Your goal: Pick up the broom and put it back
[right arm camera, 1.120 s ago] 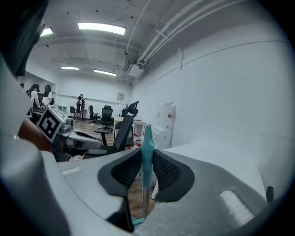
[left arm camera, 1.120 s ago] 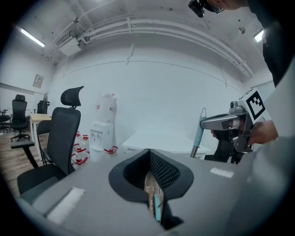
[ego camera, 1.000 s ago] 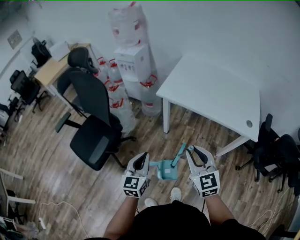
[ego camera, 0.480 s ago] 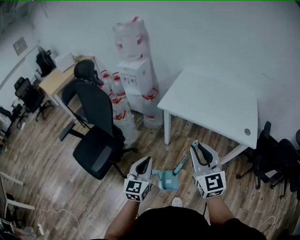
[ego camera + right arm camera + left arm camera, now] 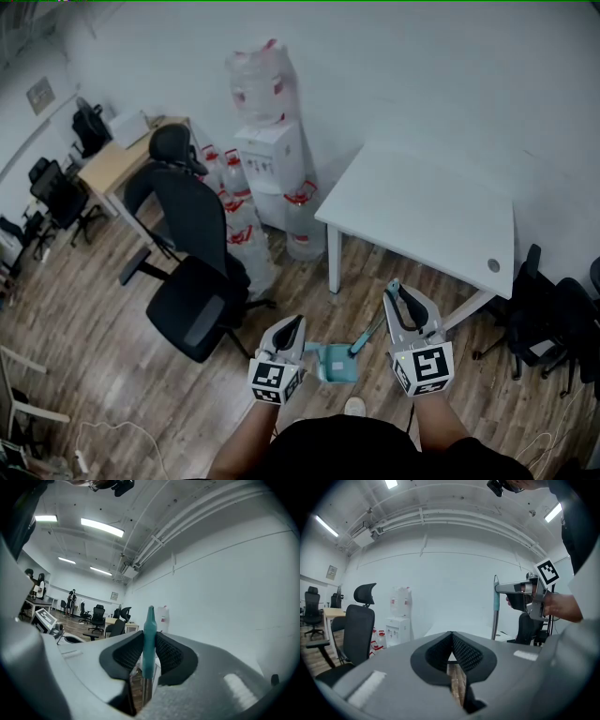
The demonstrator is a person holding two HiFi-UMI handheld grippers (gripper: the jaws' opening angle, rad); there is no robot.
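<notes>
Wood-floor office: right tool (image 5: pixel 149 639) pinches the teal broom (image 5: pixel 367 335) at its handle tip, which looks light, stiff and prone to swinging, so I'd grip lower; left tool (image 5: pixel 451 638) closed, empty.

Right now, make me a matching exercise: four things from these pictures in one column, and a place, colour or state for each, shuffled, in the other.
Column one:
1. broom
2. left tongs
3. office chair
4. water dispenser

Column two:
A. white, with a water bottle on top
B. shut, nothing between them
C. teal handle clamped in the right tongs
D. black, on the wood floor

Pairs: 1-C, 2-B, 3-D, 4-A
</notes>
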